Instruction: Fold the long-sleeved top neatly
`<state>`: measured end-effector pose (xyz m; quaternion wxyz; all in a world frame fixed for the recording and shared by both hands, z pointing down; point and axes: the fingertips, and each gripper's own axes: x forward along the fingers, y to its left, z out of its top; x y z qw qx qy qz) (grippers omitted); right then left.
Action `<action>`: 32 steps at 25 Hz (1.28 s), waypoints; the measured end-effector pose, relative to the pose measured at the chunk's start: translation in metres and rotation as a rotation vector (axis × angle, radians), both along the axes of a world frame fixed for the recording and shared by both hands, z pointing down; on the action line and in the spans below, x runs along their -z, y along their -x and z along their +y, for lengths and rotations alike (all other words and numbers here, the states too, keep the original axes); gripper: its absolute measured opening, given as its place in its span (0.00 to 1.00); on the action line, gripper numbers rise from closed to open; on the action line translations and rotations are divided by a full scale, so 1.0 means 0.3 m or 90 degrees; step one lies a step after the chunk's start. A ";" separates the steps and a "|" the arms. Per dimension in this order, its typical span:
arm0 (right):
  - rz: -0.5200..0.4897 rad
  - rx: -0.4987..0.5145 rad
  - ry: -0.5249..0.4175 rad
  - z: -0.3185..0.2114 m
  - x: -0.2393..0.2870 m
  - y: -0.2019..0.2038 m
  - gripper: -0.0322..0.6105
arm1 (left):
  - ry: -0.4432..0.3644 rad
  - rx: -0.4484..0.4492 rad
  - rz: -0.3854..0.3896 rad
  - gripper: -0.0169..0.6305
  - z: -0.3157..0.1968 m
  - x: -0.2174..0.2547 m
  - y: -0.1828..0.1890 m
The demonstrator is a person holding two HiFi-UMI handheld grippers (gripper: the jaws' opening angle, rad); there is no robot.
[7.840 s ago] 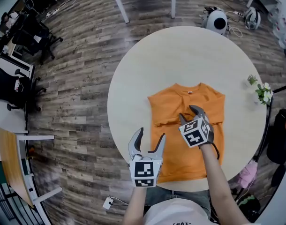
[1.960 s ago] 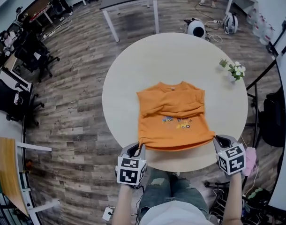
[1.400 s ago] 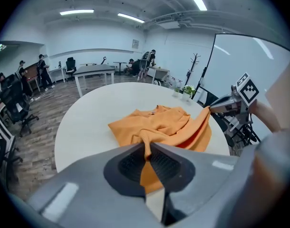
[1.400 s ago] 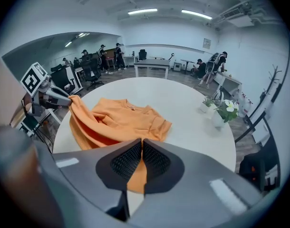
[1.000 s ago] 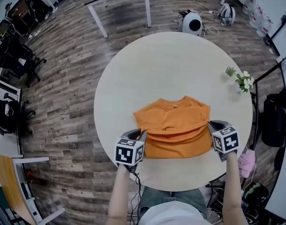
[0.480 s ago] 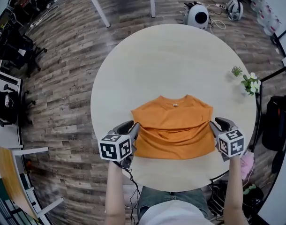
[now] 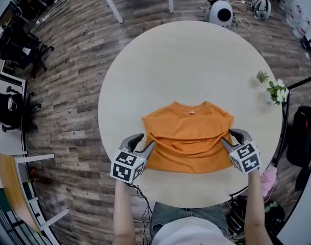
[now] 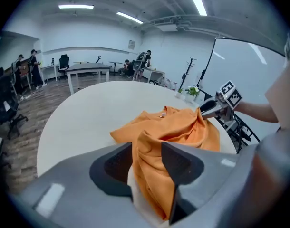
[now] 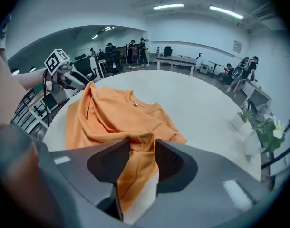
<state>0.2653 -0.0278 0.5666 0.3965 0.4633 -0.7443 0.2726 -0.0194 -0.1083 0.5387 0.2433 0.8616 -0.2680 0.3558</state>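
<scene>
Down on the near half of the round bench [image 7: 196,60] lies the orange long-sleeved top [image 7: 188,134], folded into a broad block with its collar on the far side. The near part lies fairly flat. Across the middle the cloth is rumpled, with creases running from left to right.

The left gripper [image 7: 140,146] sits at the top's near left corner. Its jaws are drawn in to a narrow gap, and a raised fold of the orange cloth is pinched between the dark pads [image 8: 117,164], lifted a little off the bench.

The right gripper [image 7: 231,137] is at the top's right edge, about level with the left one. Its jaws are likewise closed in on the cloth, gripping a bunched, ribbed edge that stands up between them.

A small plant with white flowers [image 7: 275,91] stands near the right rim of the bench, well apart from the top. The wooden floor [image 7: 79,86] shows all around.
</scene>
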 end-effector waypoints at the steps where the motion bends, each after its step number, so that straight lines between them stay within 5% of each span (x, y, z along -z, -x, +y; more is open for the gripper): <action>1: 0.000 0.002 0.002 -0.004 -0.006 0.001 0.35 | -0.003 -0.009 -0.005 0.33 -0.001 -0.008 -0.011; 7: -0.029 -0.010 0.008 -0.009 -0.021 -0.011 0.26 | -0.015 -0.051 -0.055 0.33 -0.028 -0.066 -0.060; 10: -0.048 -0.029 0.000 -0.006 -0.011 -0.020 0.21 | -0.023 -0.045 -0.061 0.23 -0.038 -0.069 -0.074; 13: -0.062 -0.045 -0.018 0.010 0.027 -0.029 0.20 | -0.022 -0.042 -0.045 0.11 -0.025 -0.046 -0.072; 25: -0.243 -0.131 -0.121 -0.083 0.307 -0.131 0.19 | -0.034 0.012 0.095 0.06 -0.142 0.222 -0.055; 32: -0.166 -0.136 -0.096 -0.231 0.191 -0.131 0.20 | -0.010 0.056 0.029 0.06 -0.301 0.077 -0.072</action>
